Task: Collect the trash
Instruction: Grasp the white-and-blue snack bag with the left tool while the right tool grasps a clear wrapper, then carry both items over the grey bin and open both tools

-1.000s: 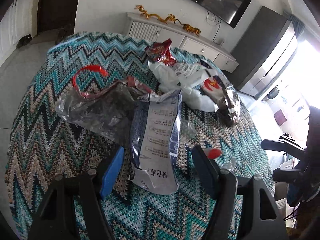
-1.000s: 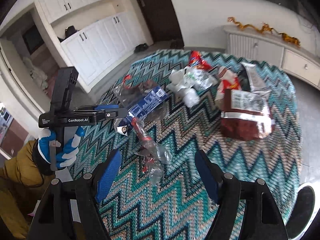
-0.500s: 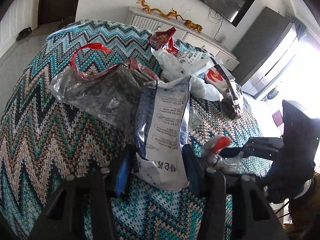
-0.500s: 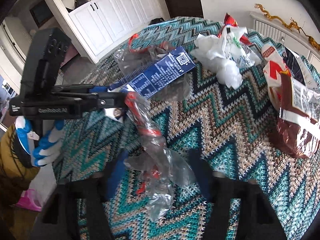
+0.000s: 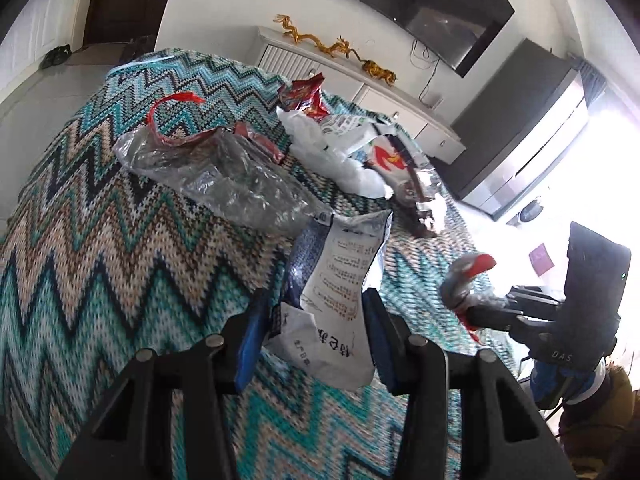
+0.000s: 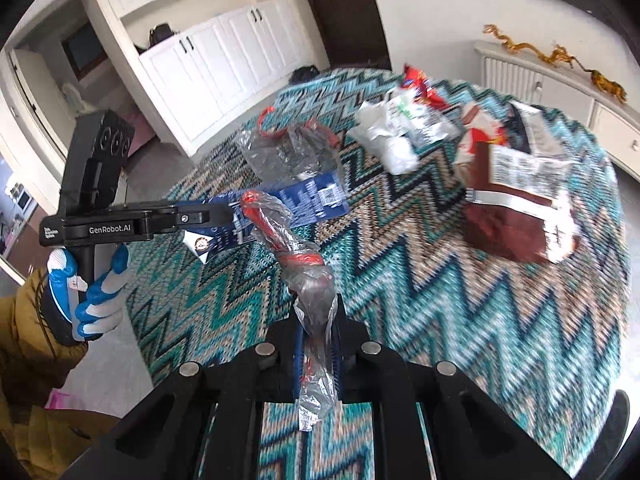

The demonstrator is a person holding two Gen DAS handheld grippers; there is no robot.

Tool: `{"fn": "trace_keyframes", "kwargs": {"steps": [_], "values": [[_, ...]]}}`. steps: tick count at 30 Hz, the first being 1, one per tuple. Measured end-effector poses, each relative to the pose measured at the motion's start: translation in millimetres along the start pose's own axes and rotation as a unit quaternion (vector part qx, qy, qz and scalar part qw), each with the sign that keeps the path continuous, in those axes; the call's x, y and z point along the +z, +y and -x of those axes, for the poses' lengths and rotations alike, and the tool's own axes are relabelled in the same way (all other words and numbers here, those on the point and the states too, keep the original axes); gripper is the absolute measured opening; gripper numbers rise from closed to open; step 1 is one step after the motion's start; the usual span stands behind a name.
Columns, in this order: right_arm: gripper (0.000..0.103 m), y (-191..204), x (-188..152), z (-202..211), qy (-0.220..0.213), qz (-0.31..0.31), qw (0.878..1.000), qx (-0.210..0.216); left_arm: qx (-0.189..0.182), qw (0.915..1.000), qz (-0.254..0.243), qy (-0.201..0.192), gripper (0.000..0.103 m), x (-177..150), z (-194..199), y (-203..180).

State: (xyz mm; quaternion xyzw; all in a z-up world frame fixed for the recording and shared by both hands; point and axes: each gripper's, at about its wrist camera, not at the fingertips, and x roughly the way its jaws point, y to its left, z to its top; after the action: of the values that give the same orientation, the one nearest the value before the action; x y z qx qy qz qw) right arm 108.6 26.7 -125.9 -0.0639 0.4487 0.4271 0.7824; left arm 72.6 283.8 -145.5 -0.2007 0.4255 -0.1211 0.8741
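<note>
**Two wrappers pinched at once above the zigzag cloth**

Left wrist view: the left gripper (image 5: 316,332) is seen with its jaws pinching the lower end of a blue-and-white wrapper (image 5: 344,292), whose printed white back faces the camera; the jaws have just been closing on it. The rest of the wrapper rises from the jaws over the table (image 5: 100,260), which is covered with a zigzag knitted cloth. Beyond it lies a crumpled clear bag (image 5: 224,176) with a red strip, then white crumpled plastic (image 5: 340,160), a red snack packet (image 5: 304,96) and a dark foil bag (image 5: 412,184). At the right edge the right gripper (image 5: 476,312) is seen from the side, with a twisted clear wrapper with red bands (image 5: 464,280) sticking up from it. A dark television and a white sideboard with gold dragon figures (image 5: 336,44) are shown only here in full.

Right wrist view: the right gripper (image 6: 318,344) has its jaws pressed together on the twisted clear wrapper with red bands (image 6: 304,280), which runs up and away from them, clear of the cloth; the jaws have just been closing. The left gripper (image 6: 236,214) is seen from the side, held by a gloved hand (image 6: 88,292) with a mustard-brown sleeve, and the blue printed front of the blue-and-white wrapper (image 6: 304,204) is shown here. White cupboards (image 6: 208,52) appear behind. The dark foil bag (image 6: 516,208) lies flat at the right, label up.
</note>
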Motion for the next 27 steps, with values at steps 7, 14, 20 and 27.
{"fn": "trace_keyframes", "kwargs": {"steps": [7,14,20,27], "values": [[0.011,-9.4,-21.1,50.9,-0.048,-0.027,0.998,-0.015,-0.004,0.9998,0.008,-0.019,0.045,-5.5,22.9,-23.3],[0.011,-36.5,-55.5,110.5,-0.104,-0.075,0.991,-0.041,-0.030,0.9992,-0.007,-0.026,0.045,7.8,30.6,-63.0],[0.011,-78.1,-98.3,172.5,-0.153,-0.128,0.976,-0.082,-0.055,0.9967,-0.057,-0.017,0.044,30.7,14.0,-131.5],[0.011,-140.4,-159.5,234.1,-0.190,-0.199,0.950,-0.149,-0.108,0.9899,-0.088,0.028,0.042,53.2,-43.5,-224.9]]}}
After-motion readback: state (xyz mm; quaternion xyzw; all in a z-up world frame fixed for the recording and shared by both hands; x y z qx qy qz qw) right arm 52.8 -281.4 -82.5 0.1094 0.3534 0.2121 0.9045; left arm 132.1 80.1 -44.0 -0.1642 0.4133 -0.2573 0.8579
